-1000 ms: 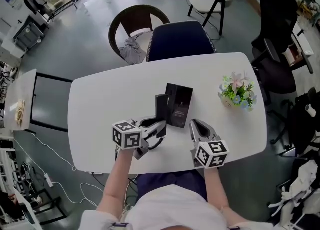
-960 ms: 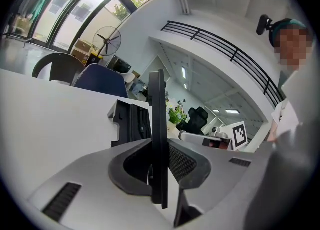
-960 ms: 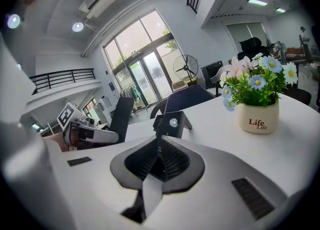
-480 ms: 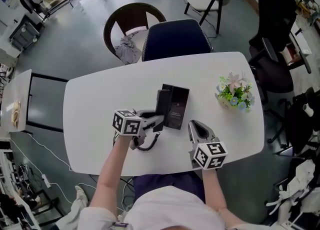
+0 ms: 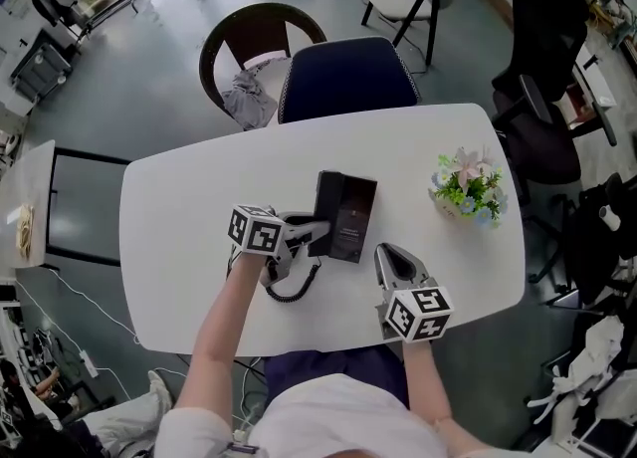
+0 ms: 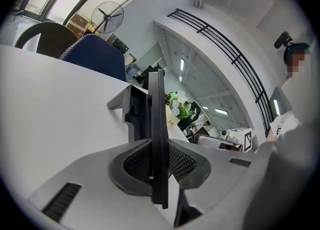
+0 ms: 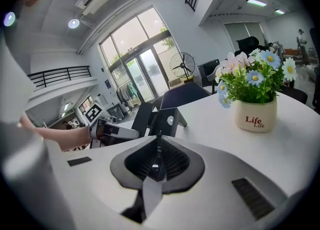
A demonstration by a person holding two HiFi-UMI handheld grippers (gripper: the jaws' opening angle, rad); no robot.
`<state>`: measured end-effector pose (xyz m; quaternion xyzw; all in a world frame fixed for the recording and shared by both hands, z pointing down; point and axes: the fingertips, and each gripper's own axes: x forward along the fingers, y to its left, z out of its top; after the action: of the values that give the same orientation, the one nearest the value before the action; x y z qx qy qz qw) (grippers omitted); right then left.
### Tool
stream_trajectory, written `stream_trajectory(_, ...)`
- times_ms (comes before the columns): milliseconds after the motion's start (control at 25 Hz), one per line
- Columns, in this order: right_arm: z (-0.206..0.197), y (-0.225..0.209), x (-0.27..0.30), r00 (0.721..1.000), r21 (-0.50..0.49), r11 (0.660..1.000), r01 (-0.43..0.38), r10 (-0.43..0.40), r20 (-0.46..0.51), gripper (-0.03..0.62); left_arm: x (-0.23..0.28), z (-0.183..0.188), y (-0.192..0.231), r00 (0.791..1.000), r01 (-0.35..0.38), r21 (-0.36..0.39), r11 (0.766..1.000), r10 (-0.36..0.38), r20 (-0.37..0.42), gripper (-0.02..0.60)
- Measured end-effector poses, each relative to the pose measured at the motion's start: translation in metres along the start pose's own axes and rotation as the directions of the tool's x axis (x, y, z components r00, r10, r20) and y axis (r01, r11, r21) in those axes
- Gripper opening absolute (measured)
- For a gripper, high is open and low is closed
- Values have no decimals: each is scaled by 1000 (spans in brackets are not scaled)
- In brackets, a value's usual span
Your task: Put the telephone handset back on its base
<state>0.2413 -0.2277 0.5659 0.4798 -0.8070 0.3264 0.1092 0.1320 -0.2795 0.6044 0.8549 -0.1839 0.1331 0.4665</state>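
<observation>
The left gripper [image 5: 315,237] has its fingers [image 6: 192,161] clamped on the handset [image 5: 325,202], held on edge just beside the left side of the base [image 5: 354,219], mid-bench [image 5: 199,207]. Its long axis runs toward the far edge, parallel with the base, so the cradle looks a short shift rightward. The right gripper [image 5: 390,259], closed and empty, sits near the front edge.

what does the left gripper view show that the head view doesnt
Only the left gripper view: the left tongs clamped on the handset, seen edge-on, plus a standing fan. Only the head view: the coiled cord lying on the table. Both: the handset, the base, the flower pot and the right tongs.
</observation>
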Motion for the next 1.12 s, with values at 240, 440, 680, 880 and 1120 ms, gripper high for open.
stream_trajectory(240,-3,0,4,1000,11,1000,0,0,-11,44,6,-4,0,999,48,-25,999,-49,-17,81)
stream_trajectory(440,-3,-2,3,1000,12,1000,11,-11,-13,44,8,-5,3,997,68,-64,996,-70,-20,83)
stream_trajectory(680,-6,-6,1,1000,20,999,25,-25,-19,44,11,-12,5,994,86,-104,991,-93,-58,83)
stream_trajectory(880,-8,-3,4,1000,21,1000,20,-19,-23,44,12,-11,4,994,96,-107,990,-102,-51,83)
stream_trajectory(1120,-9,-3,4,999,20,1000,18,-17,-28,44,6,-10,10,996,82,-129,988,-86,-29,83)
